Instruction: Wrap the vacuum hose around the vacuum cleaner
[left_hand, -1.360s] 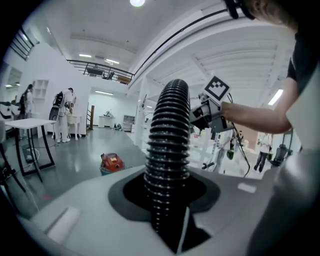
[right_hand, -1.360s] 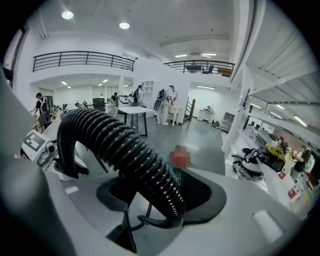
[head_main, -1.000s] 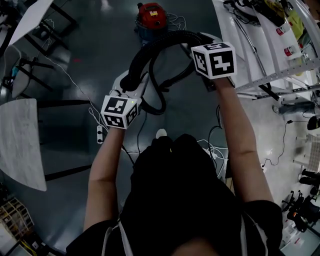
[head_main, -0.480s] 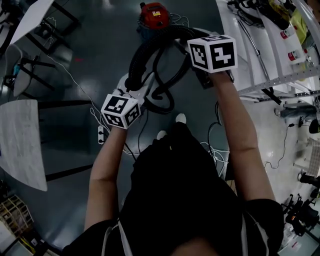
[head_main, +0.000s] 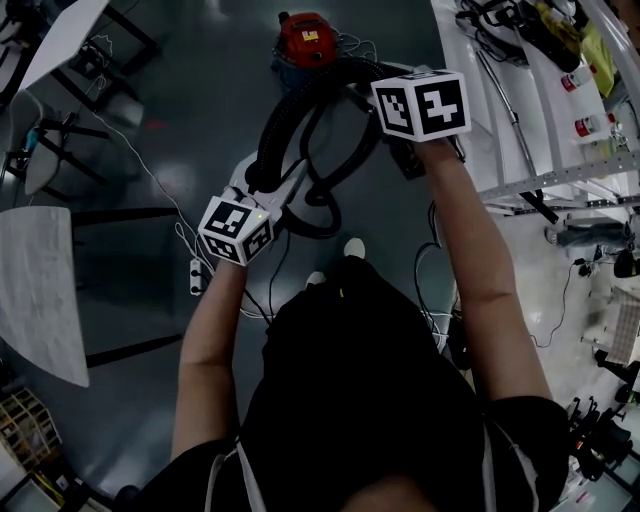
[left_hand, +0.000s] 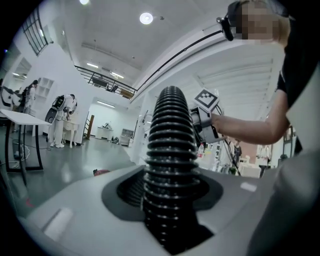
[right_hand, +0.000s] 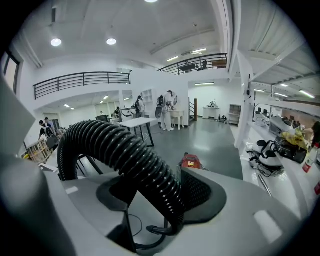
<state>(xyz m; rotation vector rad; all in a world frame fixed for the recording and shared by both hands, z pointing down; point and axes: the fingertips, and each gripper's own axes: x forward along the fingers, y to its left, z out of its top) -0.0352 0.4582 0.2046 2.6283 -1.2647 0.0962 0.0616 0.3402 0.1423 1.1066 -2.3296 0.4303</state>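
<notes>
Black hose (head_main: 278, 115): arched in the air on my side of the red vacuum cleaner (head_main: 303, 38), not around it.
Left gripper (left_hand: 172, 205): my jaws just eased wider; hose upright between them, pads touching it.
Right gripper (right_hand: 167, 215): clamped on hose, right of vacuum cleaner.

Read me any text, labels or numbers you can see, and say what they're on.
No text is legible in any view.
vacuum cleaner: yellow label on its red top, too small to read.
bottles at the right: red bands, too small to read.
marker cubes: black-and-white square patterns, no letters.
</notes>
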